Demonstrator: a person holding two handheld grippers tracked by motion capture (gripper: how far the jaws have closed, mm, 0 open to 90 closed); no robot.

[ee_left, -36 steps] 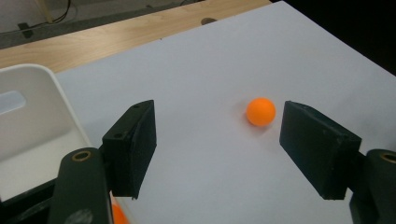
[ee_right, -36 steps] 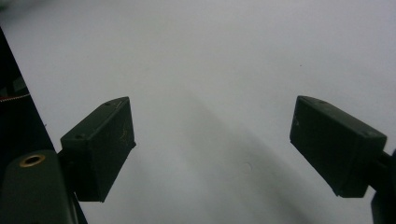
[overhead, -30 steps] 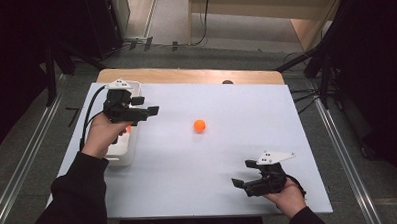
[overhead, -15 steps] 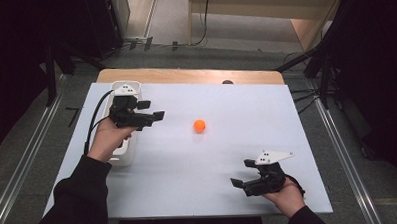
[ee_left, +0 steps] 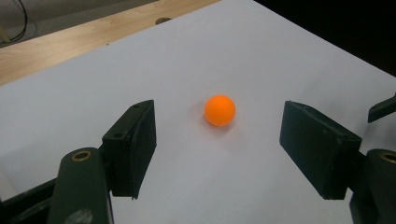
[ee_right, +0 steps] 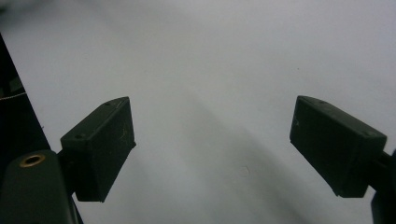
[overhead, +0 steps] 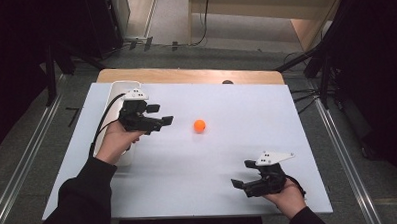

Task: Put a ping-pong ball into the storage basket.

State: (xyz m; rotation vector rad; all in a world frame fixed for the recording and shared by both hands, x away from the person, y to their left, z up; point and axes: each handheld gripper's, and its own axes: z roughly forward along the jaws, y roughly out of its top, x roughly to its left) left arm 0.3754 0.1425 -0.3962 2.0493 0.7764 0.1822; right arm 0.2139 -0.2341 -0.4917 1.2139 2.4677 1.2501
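Orange ball centre frame, ahead of left gripper, between spread jaws, untouched; white tray upper left; right gripper released, lower right

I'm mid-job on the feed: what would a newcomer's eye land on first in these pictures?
The orange ball, alone near the middle of the white table, stands out at once. The left gripper points at it with jaws wide open, the ball sitting ahead of them and untouched in the left gripper view. The right gripper is also open, low over the near right of the table.
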